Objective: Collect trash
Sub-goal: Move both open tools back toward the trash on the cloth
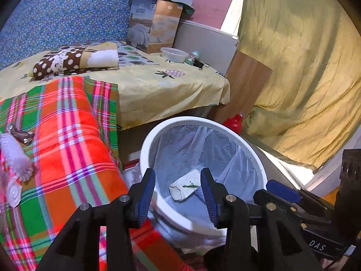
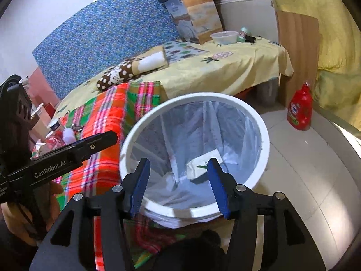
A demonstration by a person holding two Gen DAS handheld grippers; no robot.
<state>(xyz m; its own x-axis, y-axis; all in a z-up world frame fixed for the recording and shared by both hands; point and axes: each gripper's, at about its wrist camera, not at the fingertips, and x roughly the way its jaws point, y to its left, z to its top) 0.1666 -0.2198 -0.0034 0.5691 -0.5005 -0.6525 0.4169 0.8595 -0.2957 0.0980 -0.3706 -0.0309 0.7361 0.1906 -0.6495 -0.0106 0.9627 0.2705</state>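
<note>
A white trash bin (image 1: 180, 120) with a clear liner stands on the floor beside the bed; it also shows in the right wrist view (image 2: 266, 140). A white carton (image 1: 185, 186) lies at its bottom, also seen in the right wrist view (image 2: 204, 163). My left gripper (image 1: 177, 194) is open and empty above the bin's near rim. My right gripper (image 2: 179, 186) is open and empty above the bin too, and shows at the right of the left wrist view (image 1: 284, 192). Small trash items (image 1: 15, 158) lie on the plaid blanket (image 1: 67, 135) at the left.
The bed carries a yellow sheet (image 1: 158, 90), a folded dotted cloth (image 1: 74, 61), a cardboard box (image 1: 153, 24), a plastic bowl (image 1: 174, 54) and a small bottle (image 1: 193, 57). A red detergent bottle (image 2: 301, 110) stands on the tiled floor by a wooden board (image 2: 297, 54). A yellow-green curtain (image 1: 304, 67) hangs at the right.
</note>
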